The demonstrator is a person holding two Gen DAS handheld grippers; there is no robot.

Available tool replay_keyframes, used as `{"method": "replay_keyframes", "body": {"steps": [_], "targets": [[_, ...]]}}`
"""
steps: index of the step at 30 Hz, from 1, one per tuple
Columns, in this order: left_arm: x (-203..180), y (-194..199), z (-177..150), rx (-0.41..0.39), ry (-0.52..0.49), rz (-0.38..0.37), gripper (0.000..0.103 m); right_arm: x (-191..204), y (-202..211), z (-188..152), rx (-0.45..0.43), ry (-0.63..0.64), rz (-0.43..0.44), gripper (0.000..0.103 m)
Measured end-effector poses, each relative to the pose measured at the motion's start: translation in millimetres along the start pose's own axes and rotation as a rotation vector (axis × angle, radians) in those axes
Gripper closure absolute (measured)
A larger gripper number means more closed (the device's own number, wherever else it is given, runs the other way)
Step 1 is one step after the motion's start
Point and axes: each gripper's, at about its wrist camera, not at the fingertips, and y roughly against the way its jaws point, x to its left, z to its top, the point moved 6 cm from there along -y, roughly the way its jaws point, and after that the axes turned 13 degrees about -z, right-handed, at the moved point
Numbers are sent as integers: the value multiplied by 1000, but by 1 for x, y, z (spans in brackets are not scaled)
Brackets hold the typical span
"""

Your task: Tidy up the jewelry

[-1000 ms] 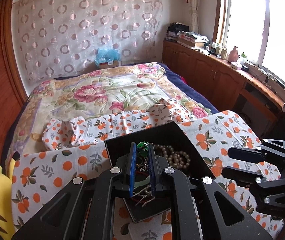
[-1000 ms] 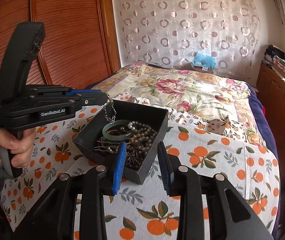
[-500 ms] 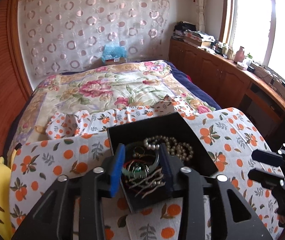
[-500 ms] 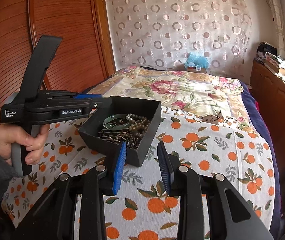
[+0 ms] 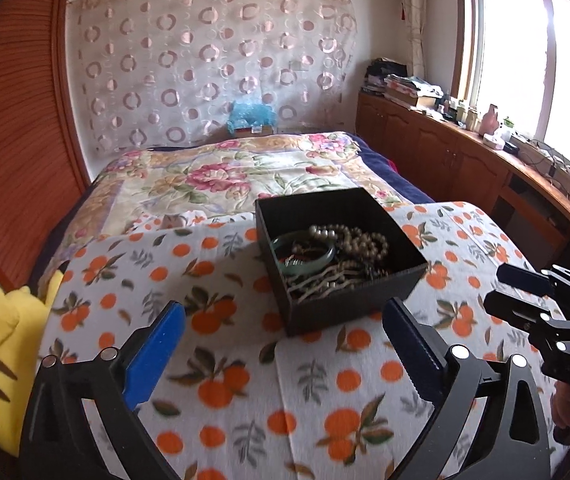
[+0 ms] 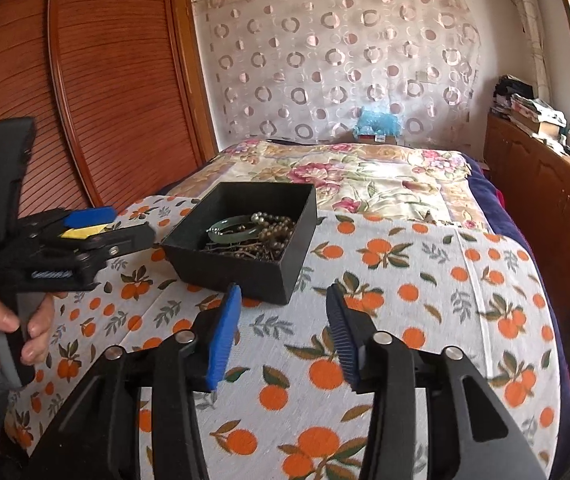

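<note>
Resting square on the orange-print cloth (image 5: pixel 245 360) over the bed (image 5: pixel 225 176), one corner toward the cameras, the black jewelry box (image 5: pixel 349 300) holds a green bangle (image 5: pixel 305 258) and beads (image 5: pixel 365 240), while the left gripper (image 5: pixel 281 344) and right gripper (image 6: pixel 285 332) hover short of it, jaws opening and empty.

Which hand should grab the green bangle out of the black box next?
Probably the left. Its tool, jaws opening wide and empty, faces the box side where the green bangle lies. The right tool, also opening and empty, sits beside the box's corner.
</note>
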Motion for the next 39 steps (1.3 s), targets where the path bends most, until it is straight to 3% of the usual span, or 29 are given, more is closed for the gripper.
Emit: {"method": "replay_keyframes", "body": {"steps": [5, 11, 20, 31, 39], "targets": [[-5, 17, -13, -9, 2, 5, 8, 1, 6, -10, -3, -25, -30, 30], [-11, 42, -21, -27, 2, 29, 8, 3, 19, -15, -17, -39, -48, 21], [-31, 83, -16, -95, -29, 24, 8, 5, 62, 1, -107, -37, -92, 8], [-46, 124, -7, -176, -41, 48, 8, 5, 108, 14, -199, -59, -123, 5], [-41, 134, -10, -186, -28, 60, 8, 1, 125, 13, -225, -81, -141, 5]]}}
